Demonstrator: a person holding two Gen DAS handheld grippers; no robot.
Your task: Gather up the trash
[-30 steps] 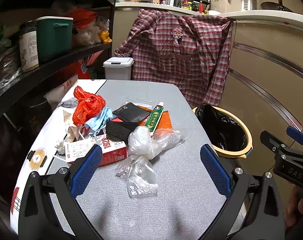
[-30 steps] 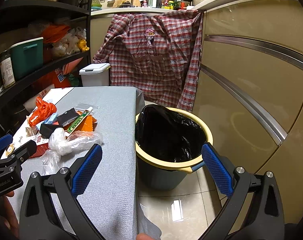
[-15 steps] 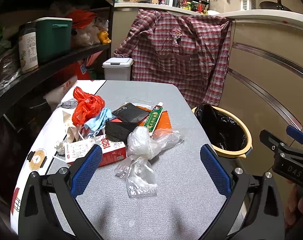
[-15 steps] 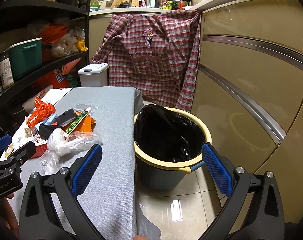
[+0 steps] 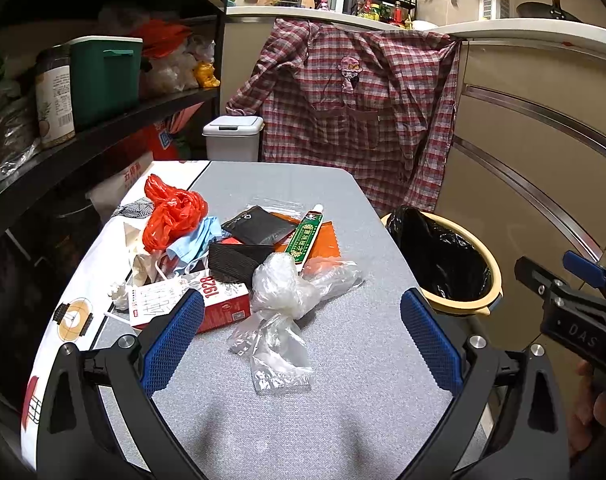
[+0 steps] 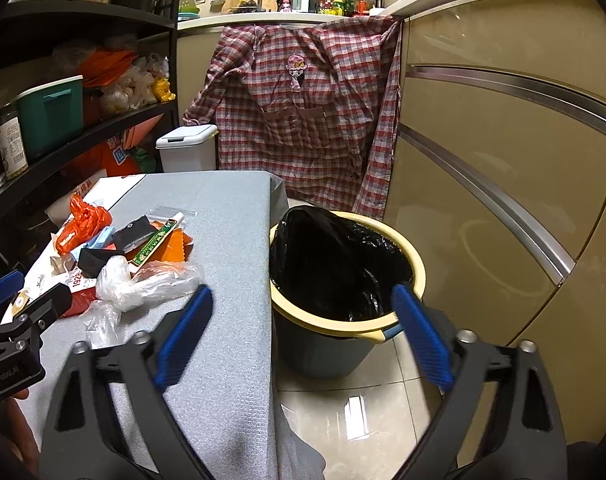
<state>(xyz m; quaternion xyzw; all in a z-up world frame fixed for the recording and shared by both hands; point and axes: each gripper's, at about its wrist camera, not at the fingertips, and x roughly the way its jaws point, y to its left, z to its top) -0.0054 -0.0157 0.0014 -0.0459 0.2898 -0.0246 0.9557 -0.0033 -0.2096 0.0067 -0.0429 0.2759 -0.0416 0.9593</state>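
A heap of trash lies on the grey table (image 5: 343,360): a crumpled clear plastic bag (image 5: 287,292), a red and white carton (image 5: 183,300), a green tube (image 5: 305,236), a black pouch (image 5: 259,226), a red plastic bag (image 5: 169,212) and a blue mask (image 5: 195,240). My left gripper (image 5: 301,336) hovers open just short of the clear bag, nothing between its fingers. Over the table's right edge, my right gripper (image 6: 303,336) faces the yellow-rimmed bin with a black liner (image 6: 343,264); its jaws are closing with nothing between them.
A plaid shirt (image 5: 355,120) hangs from the counter behind the table. A small white lidded bin (image 5: 233,138) stands at the far end. Dark shelves (image 5: 83,132) with a green box and jars run along the left. Beige cabinet fronts (image 6: 503,160) line the right.
The right gripper's fingers have drawn closer together. Both hands and the trash stay where they were.
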